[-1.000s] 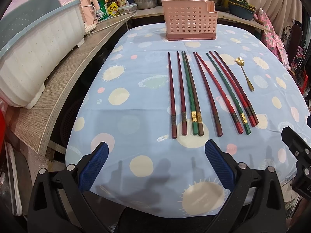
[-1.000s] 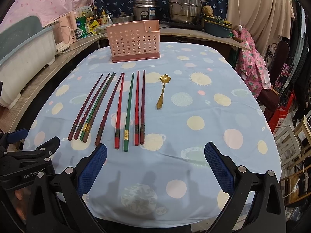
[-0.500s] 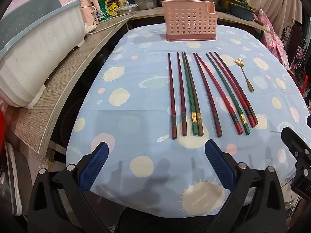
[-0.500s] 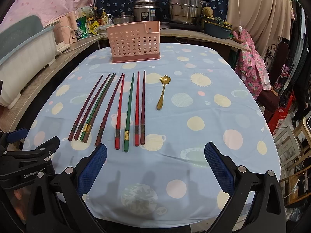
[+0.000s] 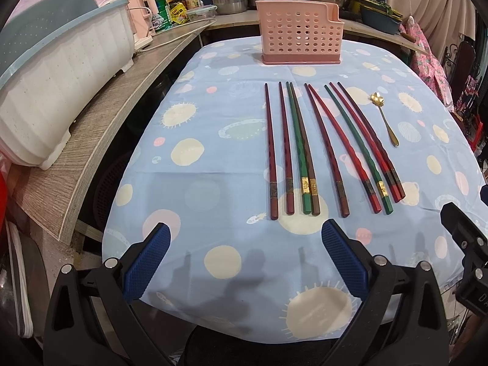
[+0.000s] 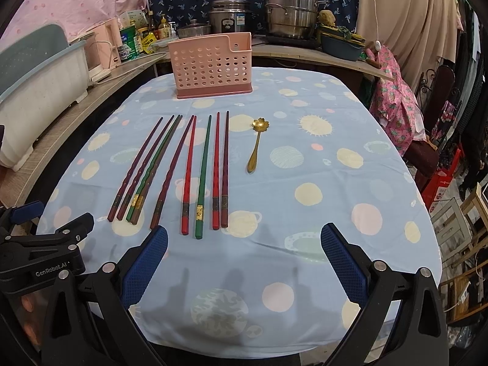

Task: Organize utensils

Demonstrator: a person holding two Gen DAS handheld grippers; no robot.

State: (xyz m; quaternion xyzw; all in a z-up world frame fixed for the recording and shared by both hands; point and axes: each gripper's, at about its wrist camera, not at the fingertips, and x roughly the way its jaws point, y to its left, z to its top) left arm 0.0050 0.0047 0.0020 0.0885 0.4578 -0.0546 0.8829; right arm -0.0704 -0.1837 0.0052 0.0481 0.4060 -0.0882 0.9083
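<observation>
In the left wrist view, the left gripper (image 5: 245, 259) is hovering low over the near edge of the table (image 5: 189, 183), filling the bottom of the frame with its blue pads spread wide apart and gripping nothing. The chopsticks (image 5: 308, 149) are lying in a row in the centre of the frame, just beyond the right pad, their thick ends pointing toward the claw. The gold spoon (image 5: 385, 119) is resting to the right of them, apart from the row, and the pink perforated utensil holder (image 5: 300, 35) is standing upright at the top centre. Part of the right gripper (image 5: 466, 244) is showing at the right edge. In the right wrist view, the right gripper (image 6: 244, 259) is sitting likewise at the bottom of the frame, jaws wide apart and empty. The chopsticks (image 6: 189, 170) are lying left of centre, their near ends close above the left pad; the spoon (image 6: 256, 146) is lying at the centre, and the holder (image 6: 212, 65) is standing at the upper centre. The left gripper (image 6: 45, 238) is appearing at the lower left edge.
</observation>
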